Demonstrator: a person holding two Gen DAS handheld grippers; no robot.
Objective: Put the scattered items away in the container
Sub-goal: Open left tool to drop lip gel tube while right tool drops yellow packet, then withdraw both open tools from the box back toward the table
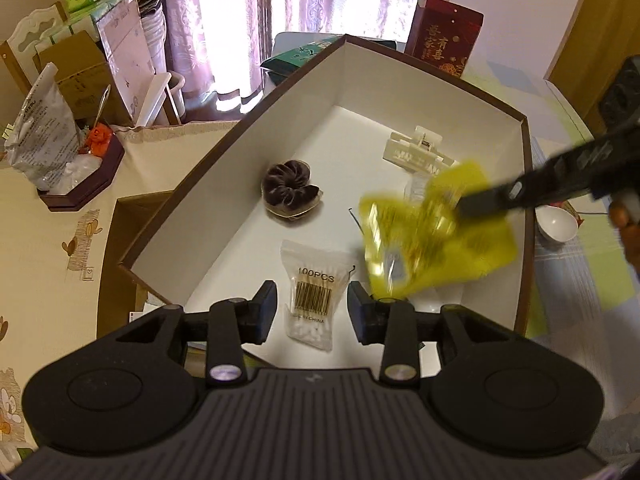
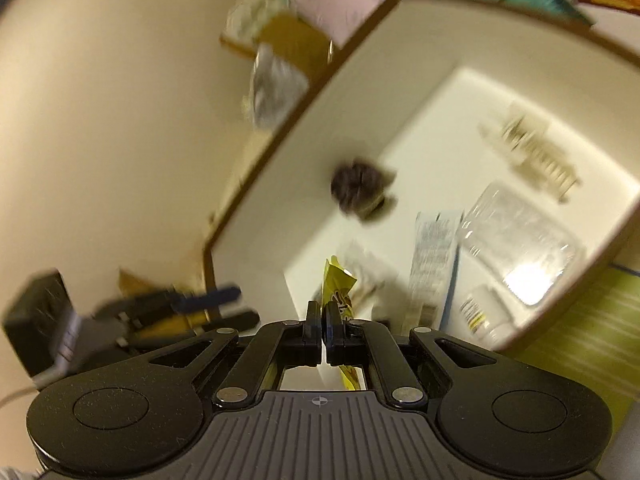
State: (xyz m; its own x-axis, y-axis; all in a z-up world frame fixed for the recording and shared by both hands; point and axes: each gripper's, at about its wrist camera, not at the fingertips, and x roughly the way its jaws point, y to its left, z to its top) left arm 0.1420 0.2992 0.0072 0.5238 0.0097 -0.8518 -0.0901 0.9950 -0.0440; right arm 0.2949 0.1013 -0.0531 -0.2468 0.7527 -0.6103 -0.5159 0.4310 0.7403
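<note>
1. Left hand-held gripper (image 1: 312, 312): parted, gripping nothing, above swab bag (image 1: 310, 300) lying in box (image 1: 256, 136).
2. Right hand-held gripper (image 2: 324, 316): clamped on yellow packet (image 1: 432, 228), over box.
3. Scrunchie (image 1: 290, 194), clip (image 1: 416, 150): inside box.

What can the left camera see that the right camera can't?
Only the left camera shows the curtains, the red box, the white spoon, and the left tongs open above the cotton swab bag.

Only the right camera shows the clear tray, the small white bottle, and the right tongs shut on the packet's edge.

Both show the big box, the dark scrunchie, the white hair clip and the yellow packet.
</note>
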